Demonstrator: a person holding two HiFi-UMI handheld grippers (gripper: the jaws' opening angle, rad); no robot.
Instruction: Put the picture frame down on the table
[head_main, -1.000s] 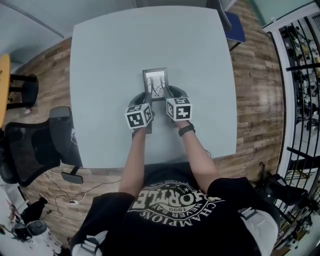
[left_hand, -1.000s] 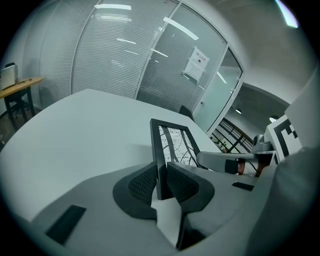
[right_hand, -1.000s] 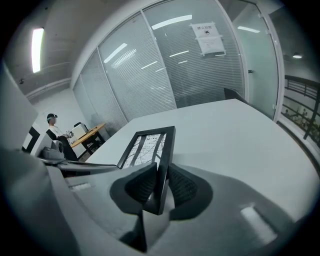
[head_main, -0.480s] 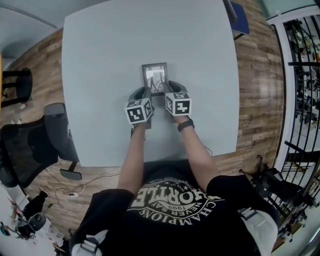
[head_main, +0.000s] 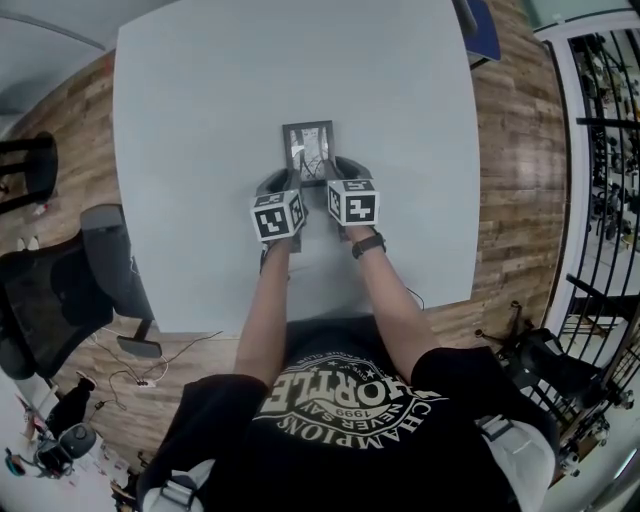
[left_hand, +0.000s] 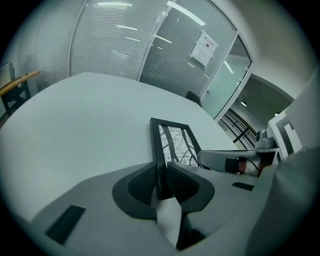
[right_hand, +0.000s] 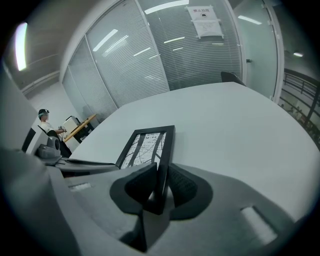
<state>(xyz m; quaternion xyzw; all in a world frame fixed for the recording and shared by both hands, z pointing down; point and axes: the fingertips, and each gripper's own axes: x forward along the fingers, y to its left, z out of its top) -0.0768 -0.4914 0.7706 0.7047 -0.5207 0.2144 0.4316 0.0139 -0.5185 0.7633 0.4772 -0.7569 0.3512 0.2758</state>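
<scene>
Pale grey counter, centre area: one rectangular picture frame, thin black border around a black-and-white branching print, lies nearly flat and low over the surface; contact with the counter cannot be confirmed. Against one second ago, frame and both tools sit slightly higher in the head view, grip unchanged. Left hand-held gripper is pinched onto the frame's left border, right hand-held gripper onto the right border, both at the near end.

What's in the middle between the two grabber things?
The picture frame. In the head view, the left gripper pinches its left edge and the right gripper its right edge.
</scene>
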